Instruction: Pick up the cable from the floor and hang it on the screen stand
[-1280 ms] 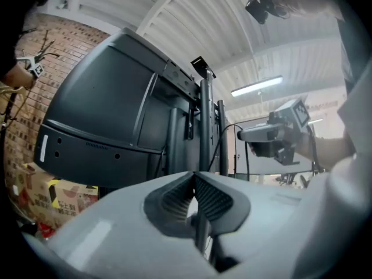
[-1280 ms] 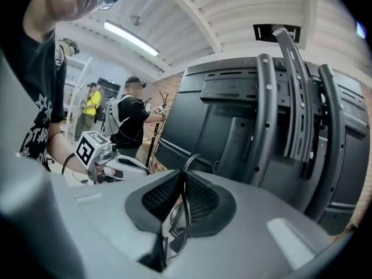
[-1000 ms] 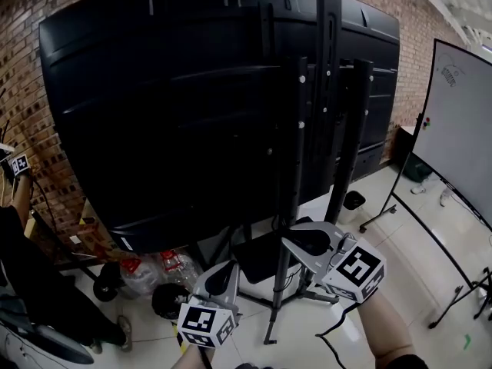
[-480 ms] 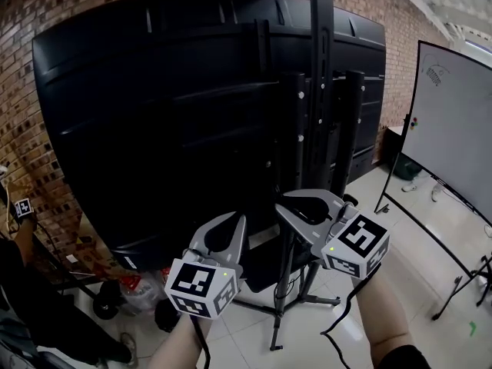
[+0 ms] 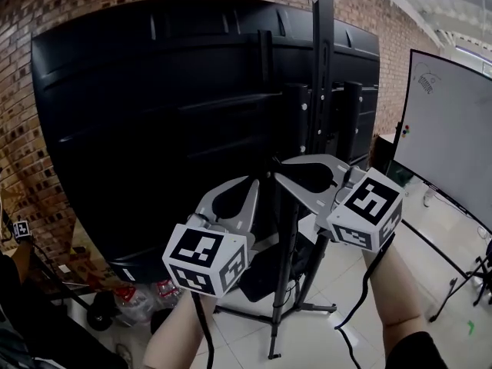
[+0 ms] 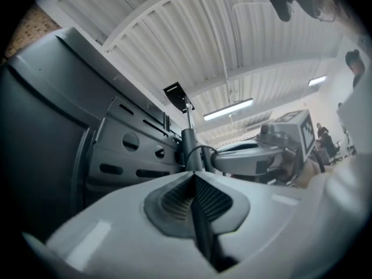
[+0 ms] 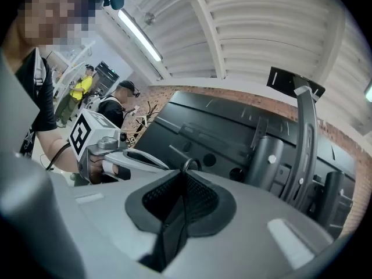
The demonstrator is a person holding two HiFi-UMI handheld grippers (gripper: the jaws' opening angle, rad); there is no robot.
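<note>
**Cable** point(image 5: 359, 294): thin, black. It is gripped by both tools at centre frame in the head view, in front of the screen stand point(image 5: 321, 75). Only the head view shows its two tails, one hanging below each forearm toward the tiled floor point(image 5: 307, 337) at lower frame (whether they reach the floor cannot be told).

**Left tool** point(image 5: 255, 183): clenched on the cable. The left gripper view shows its ribbed pads point(image 6: 212, 199) pressed together with the dark cable running down between them. A short arc of cable leaves the tips toward the other tool; the head view gives only a faint line there.

**Right tool** point(image 5: 278, 167): likewise clenched on the cable. The right gripper view shows a small loop standing up at the tips of its closed pads. In the head view the two tools' tips are near each other, just in front of the stand's upright.

**Screen stand**: a black post running to the top edge, centre right in the head view. The back of the screen point(image 5: 154, 114) fills the upper left. Only the gripper views show the bracket point(image 7: 290, 80) at the post's top, against a white ribbed ceiling point(image 7: 261, 28) with strip lights.

**Surroundings**: the brick wall point(image 5: 46, 21) and the whiteboard point(image 5: 453, 144) at the right edge appear in the head view only. People point(image 7: 119, 103) stand far off at the left of the right gripper view.
</note>
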